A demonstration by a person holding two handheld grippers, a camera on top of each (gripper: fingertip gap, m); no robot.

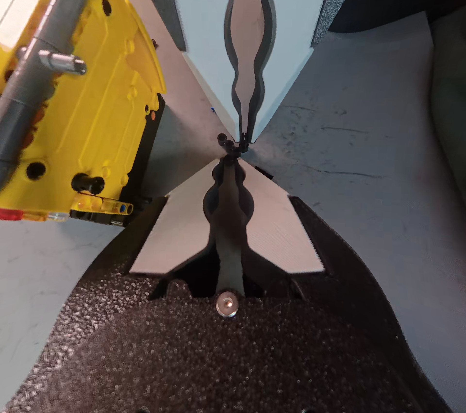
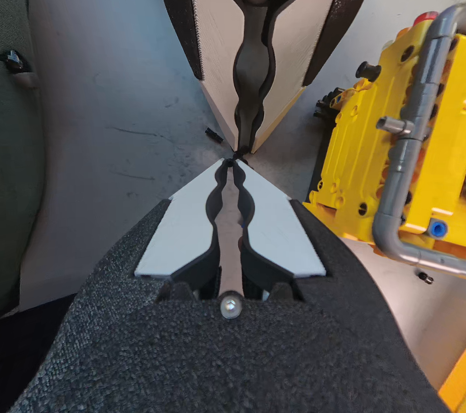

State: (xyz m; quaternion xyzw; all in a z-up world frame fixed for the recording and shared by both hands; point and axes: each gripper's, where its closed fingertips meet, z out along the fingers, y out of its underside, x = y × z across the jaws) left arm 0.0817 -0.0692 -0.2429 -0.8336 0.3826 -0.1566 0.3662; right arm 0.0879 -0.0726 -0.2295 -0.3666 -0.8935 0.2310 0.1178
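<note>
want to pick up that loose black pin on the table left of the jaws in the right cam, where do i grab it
Grip the loose black pin across its narrow middle, coming straight down from above. It lies flat on the grey table with open space around it, so jaws set crosswise to its long axis should fit, probably.

grippers: 2 [image 1: 230,157] [image 2: 239,148] | yellow brick model: 1 [image 2: 373,161] | loose black pins on table: 2 [image 2: 213,135] [image 2: 426,279]

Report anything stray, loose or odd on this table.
Two small black pins lie loose on the grey table: one left of the meeting gripper tips, another below the yellow brick model. Both grippers, left gripper and right gripper, pinch one tiny black piece tip to tip.
</note>
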